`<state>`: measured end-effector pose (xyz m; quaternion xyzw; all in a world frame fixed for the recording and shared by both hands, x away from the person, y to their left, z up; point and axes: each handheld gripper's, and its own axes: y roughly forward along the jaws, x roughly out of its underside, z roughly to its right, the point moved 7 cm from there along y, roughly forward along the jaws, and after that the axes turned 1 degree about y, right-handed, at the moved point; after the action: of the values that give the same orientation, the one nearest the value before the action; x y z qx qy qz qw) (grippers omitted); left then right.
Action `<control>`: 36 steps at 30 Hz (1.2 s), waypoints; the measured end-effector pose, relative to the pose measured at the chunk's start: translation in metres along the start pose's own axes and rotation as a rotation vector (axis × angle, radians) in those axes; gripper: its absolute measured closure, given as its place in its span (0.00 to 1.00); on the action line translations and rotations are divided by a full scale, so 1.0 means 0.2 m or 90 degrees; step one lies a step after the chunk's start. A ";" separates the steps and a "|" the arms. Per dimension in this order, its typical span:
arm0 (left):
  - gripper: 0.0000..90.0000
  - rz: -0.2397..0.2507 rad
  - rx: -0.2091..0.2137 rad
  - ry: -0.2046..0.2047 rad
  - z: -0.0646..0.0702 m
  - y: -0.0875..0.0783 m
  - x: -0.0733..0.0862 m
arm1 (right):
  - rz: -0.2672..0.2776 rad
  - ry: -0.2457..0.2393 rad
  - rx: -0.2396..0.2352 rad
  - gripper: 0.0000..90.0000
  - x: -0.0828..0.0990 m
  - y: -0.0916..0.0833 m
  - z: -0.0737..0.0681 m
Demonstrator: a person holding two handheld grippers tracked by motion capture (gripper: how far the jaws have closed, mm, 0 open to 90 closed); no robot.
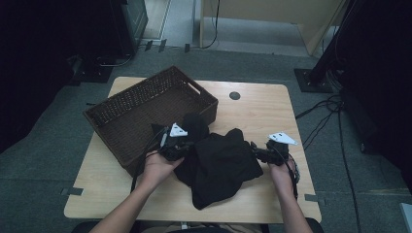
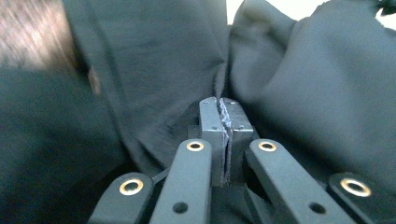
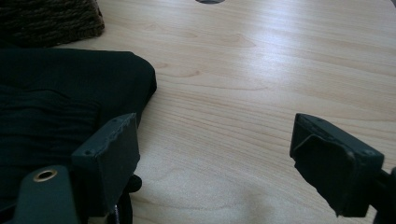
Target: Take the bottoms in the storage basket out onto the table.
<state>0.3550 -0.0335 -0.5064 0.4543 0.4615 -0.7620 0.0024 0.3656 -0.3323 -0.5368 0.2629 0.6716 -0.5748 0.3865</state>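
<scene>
Left tongs (image 1: 187,145) are pressed together, jaws flat against each other, with the tips nosed into a fold of the black cloth (image 1: 218,162); from my left gripper view I cannot tell whether any fabric is pinched between them, though cloth (image 2: 154,60) lies all around the tips. Right tongs (image 1: 253,151) stand wide apart with nothing between them, just beside the cloth's near edge; in my right gripper view the cloth (image 3: 60,98) sits by one jaw and bare desk (image 3: 243,93) shows in the gap. The cloth lies crumpled between my two tongs, spread on the desk (image 1: 262,109), and its far end rises over the rim of the wicker basket (image 1: 131,114) beyond my left tongs. My left hand (image 1: 156,167) grips its tongs from below, and my right hand (image 1: 282,172) does likewise.
</scene>
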 end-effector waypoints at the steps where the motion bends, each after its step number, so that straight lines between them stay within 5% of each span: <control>1: 1.00 -0.011 0.001 -0.005 -0.01 0.02 0.04 | 0.000 0.000 0.000 0.17 0.00 0.00 0.00; 7: 1.00 -0.052 0.017 -0.037 -0.01 0.11 0.21 | -0.001 0.000 0.002 0.17 0.00 0.00 0.00; 12: 1.00 -0.044 0.040 -0.041 0.04 0.12 0.25 | -0.001 -0.001 0.002 0.17 0.00 0.00 -0.01; 19: 1.00 -0.028 0.077 -0.004 0.25 0.20 0.24 | -0.005 -0.007 0.005 0.20 0.00 0.01 -0.02; 25: 1.00 -0.025 0.134 0.007 0.45 0.28 0.22 | -0.002 -0.003 0.018 0.24 0.00 0.01 0.00; 28: 1.00 -0.040 0.158 0.027 0.54 0.32 0.20 | 0.000 0.002 0.019 0.24 0.00 0.01 0.01; 33: 1.00 -0.054 0.199 0.010 0.64 0.35 0.19 | 0.006 0.008 0.019 0.24 -0.01 0.00 0.01; 36: 0.99 -0.076 0.211 0.037 0.69 0.37 0.18 | 0.006 0.004 0.012 0.23 -0.01 0.01 0.01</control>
<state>0.2701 -0.1575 -0.5605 0.4422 0.3558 -0.8128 -0.1311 0.3679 -0.3329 -0.5363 0.2718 0.6661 -0.5785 0.3844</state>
